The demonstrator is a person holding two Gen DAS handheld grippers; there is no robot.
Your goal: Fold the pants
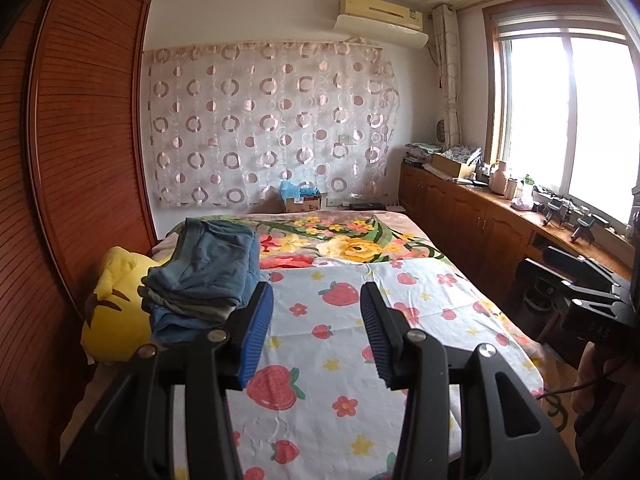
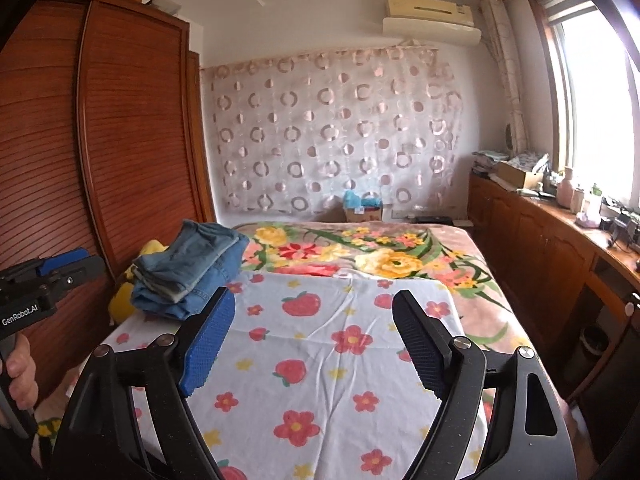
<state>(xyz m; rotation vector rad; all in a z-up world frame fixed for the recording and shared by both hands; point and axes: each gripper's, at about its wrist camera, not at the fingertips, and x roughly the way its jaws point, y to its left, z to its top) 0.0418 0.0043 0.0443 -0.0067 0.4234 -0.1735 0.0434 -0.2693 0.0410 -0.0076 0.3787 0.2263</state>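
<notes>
Folded jeans (image 1: 204,276) are sitting mid-left of both frames (so the left gripper (image 1: 316,332) is nearer), while it and the right gripper (image 2: 312,340) are hanging spread, pinching nothing.

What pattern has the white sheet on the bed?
Red strawberries and red and yellow flowers on the white sheet; the right wrist view shows it best.

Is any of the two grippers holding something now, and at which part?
Nothing is held. The left gripper and right gripper are both open over the bed, apart from the folded pants.
</notes>
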